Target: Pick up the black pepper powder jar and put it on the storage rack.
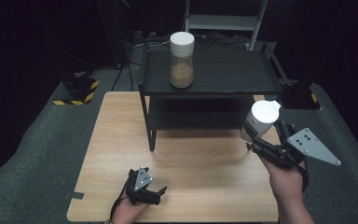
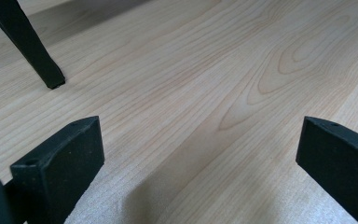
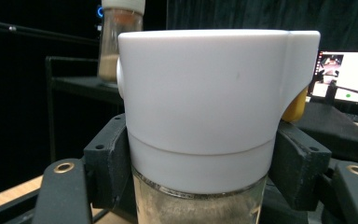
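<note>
- The white-lidded jar (image 1: 262, 119) is held above the table's (image 1: 200, 186) right edge, beside the black shelf (image 1: 214, 74).
- The right gripper (image 1: 257, 135) clamps it just under the lid.
- The left gripper (image 1: 154, 192) rests low, jaws spread apart, grasping nothing.
- Another jar (image 1: 182, 59) stands on the shelf.

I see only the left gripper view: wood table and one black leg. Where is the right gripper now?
Observer: The right gripper is lifted beside the black shelf, shut on a white-lidded glass jar.
Operator: Is another jar there?
Observer: Yes, a jar of brown powder stands upright on the shelf's top.
Operator: And my left gripper?
Observer: The left gripper is open, low over the table's near edge.
</note>
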`<state>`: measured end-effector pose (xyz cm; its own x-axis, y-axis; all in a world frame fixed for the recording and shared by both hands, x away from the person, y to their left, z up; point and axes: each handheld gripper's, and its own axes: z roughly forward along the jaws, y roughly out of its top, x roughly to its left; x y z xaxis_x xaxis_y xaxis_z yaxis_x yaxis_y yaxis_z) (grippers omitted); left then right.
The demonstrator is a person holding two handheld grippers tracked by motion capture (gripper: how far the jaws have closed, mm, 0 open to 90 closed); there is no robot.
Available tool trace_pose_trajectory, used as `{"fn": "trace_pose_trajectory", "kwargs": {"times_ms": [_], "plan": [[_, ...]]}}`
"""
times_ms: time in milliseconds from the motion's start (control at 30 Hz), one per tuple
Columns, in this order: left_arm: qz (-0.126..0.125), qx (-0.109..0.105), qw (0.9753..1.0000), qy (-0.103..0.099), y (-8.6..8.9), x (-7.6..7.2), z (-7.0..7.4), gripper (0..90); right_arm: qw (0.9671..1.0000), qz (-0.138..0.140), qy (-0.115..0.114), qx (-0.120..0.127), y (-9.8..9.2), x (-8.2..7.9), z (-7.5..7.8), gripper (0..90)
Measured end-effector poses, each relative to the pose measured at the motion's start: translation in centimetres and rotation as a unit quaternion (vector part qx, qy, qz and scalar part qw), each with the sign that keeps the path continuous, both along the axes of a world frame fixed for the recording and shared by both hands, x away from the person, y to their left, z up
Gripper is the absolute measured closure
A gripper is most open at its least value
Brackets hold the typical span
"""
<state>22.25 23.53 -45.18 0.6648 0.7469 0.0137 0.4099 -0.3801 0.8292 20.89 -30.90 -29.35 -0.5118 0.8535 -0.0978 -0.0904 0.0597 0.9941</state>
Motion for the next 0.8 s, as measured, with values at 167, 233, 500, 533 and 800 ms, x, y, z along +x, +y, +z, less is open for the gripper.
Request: {"fn": "trace_pose_trajectory", "kwargs": {"times_ms": [167,233,500,533,800], "plan": [[-0.001,0.000,1.0000,0.000,0.0,0.0,0.0,1.2,1.0000,-0.003,-0.003,0.007,0.6,0.8,1.4,29.9],[-0.001,0.000,1.0000,0.000,0.0,0.0,0.0,1.2,0.9999,-0.003,-0.004,0.010,0.9,1.2,2.0,29.8],[-0.004,0.000,1.0000,0.001,0.1,0.1,0.0,1.2,0.9998,-0.012,-0.007,0.010,2.1,2.7,4.1,29.8],[-0.004,0.000,1.0000,0.000,0.1,0.1,0.0,1.2,0.9998,-0.013,-0.008,0.010,2.2,2.9,4.3,29.8],[-0.006,0.000,1.0000,0.000,0.1,0.1,0.0,1.1,0.9995,-0.028,-0.010,0.008,3.4,4.7,5.8,29.8]]}}
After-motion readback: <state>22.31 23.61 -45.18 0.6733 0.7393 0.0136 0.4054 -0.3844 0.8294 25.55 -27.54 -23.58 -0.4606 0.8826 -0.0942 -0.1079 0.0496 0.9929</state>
